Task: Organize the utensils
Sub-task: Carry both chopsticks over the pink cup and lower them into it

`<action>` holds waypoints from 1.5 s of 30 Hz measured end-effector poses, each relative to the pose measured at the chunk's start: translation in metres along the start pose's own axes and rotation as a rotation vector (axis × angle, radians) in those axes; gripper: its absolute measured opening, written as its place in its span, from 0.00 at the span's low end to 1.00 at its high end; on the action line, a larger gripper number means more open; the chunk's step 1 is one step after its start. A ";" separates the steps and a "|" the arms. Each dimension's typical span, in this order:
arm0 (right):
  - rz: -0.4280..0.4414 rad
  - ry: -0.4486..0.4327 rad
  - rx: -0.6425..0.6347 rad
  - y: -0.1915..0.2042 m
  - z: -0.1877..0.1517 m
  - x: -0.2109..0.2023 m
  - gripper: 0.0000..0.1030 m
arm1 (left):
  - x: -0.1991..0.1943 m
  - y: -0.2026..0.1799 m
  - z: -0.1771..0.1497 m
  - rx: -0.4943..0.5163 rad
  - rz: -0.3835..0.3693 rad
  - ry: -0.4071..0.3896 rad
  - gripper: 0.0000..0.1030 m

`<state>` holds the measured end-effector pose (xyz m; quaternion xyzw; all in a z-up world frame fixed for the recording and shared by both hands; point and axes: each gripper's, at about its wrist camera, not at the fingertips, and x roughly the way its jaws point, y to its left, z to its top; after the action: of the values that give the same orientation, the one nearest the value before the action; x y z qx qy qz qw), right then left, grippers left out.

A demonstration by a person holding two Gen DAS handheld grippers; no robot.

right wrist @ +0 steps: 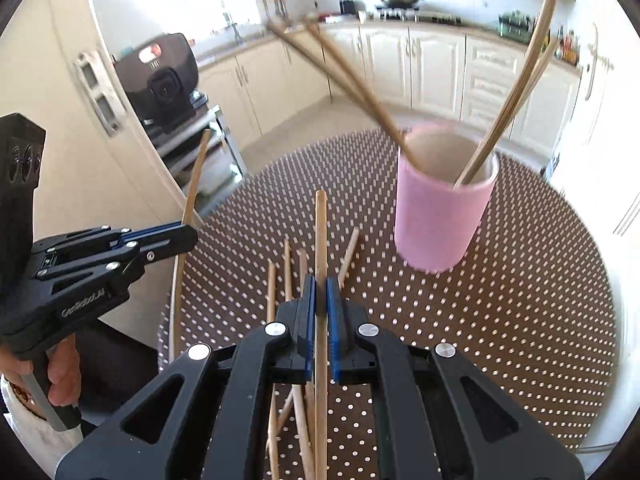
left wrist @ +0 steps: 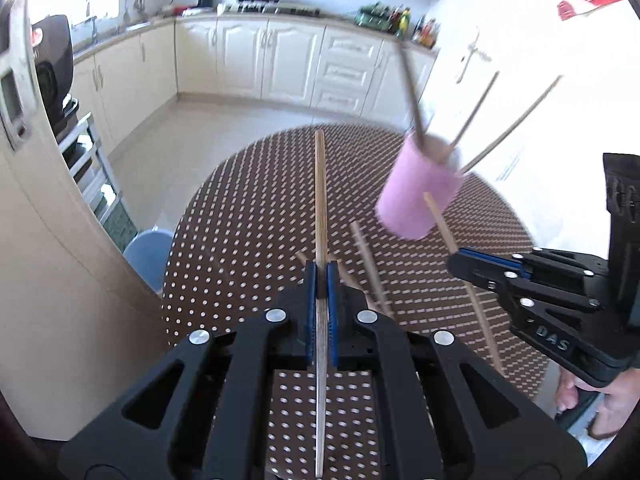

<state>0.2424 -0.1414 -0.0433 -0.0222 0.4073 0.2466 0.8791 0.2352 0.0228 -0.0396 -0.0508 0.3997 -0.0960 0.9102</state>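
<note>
Both tools clamped narrow, each on one chopstick. Left tool [left wrist: 321, 280] pinches a chopstick [left wrist: 320, 200] running straight out between its blue pads; right tool [right wrist: 320, 296] does the same with its own chopstick [right wrist: 321, 240]. Pink cup [right wrist: 442, 208] stands toward the far right part of the dotted bench [right wrist: 520, 320], several sticks already leaning in it. Loose chopsticks [right wrist: 288, 264] lie in a pile at the near edge, under and just beside the right tool.

Risks, my read: each stick is gripped near one end, so the long free end can swing or pivot in the pads and miss the cup mouth. A stick tip striking the rim or the leaning sticks could tip the cup, which looks light. Two tools going to one cup together could clash or cross sticks. Frames are motion-blurred, so alignment is hard to judge.

Pose: both tools tilt down toward the bench, side by side, near each other, raised off the pile. A person's hand [right wrist: 60, 372] grips the left tool's handle.
</note>
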 end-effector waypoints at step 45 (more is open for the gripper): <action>-0.203 -0.774 0.011 -0.028 0.050 -0.126 0.04 | -0.066 -0.098 0.105 0.062 -0.147 -0.480 0.06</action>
<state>0.2215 -0.2066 0.0767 0.0370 0.0431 0.1462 0.9876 0.2562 -0.0571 0.0951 -0.0731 0.1644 -0.1594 0.9707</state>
